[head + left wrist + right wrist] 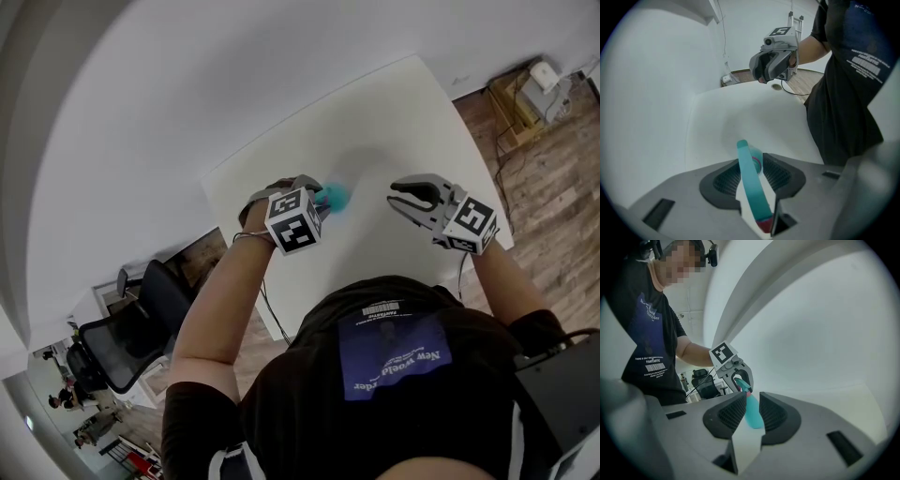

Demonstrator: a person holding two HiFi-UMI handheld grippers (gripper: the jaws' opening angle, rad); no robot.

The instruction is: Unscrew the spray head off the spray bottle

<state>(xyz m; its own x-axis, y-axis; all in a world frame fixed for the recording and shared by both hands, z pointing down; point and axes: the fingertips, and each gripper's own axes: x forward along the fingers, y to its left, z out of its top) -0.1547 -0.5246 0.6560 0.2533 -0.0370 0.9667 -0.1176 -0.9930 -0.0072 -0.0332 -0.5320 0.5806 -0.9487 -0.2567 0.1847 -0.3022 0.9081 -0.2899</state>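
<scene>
A teal spray bottle point(335, 196) stands upright on the white table point(375, 122). My left gripper point(317, 190) points steeply down over it. The teal spray head point(752, 187) runs between its jaws, and the pads lie close on either side, with a strip of table showing beside it. In the right gripper view the left gripper point(742, 382) straddles the head above the bottle's body point(752, 416). My right gripper point(394, 198) hovers level to the bottle's right, well apart from it. It aims at the bottle, and its jaws stand a narrow gap apart with nothing between them.
The table's right edge drops to a wooden floor with a box and cables point(525, 98). A black office chair point(131, 333) stands off the near left corner. The person's torso point(394, 356) is close against the near edge.
</scene>
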